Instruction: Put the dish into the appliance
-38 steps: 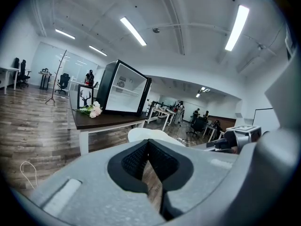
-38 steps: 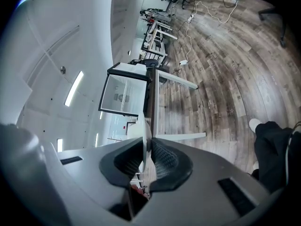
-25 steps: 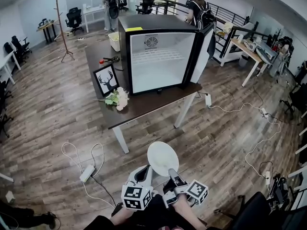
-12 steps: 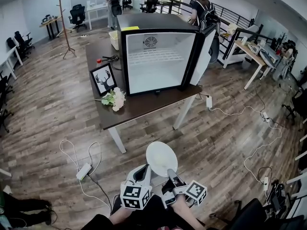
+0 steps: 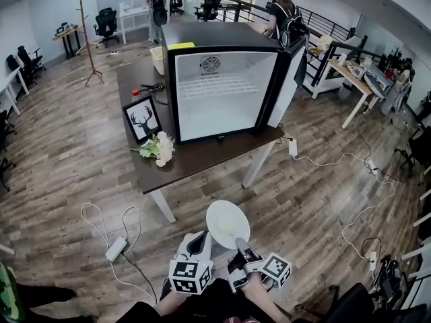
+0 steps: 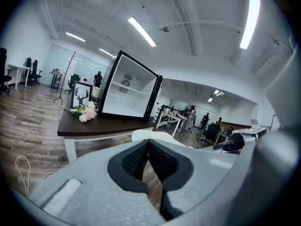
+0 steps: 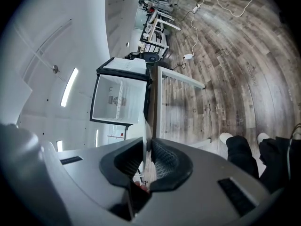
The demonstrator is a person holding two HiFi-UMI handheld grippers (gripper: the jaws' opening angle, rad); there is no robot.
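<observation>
A white dish hangs over the wood floor, short of the dark table. My right gripper is shut on its near rim; in the right gripper view the dish stands edge-on between the pads. My left gripper sits just left of the dish, shut, with nothing in it. In the left gripper view its jaws meet, and the dish shows beyond them. The appliance is a black mini fridge on the table. Its door is swung open to the right, and its white inside is bare except for a wire shelf.
A framed deer picture, a flower bunch and a beige bin share the table, left of the fridge. Cables and a power strip lie on the floor at the left. Desks, chairs and people stand farther back.
The table and fridge have drifted slightly left and nearer in the head view. Both grippers and the dish keep the same place in it.
</observation>
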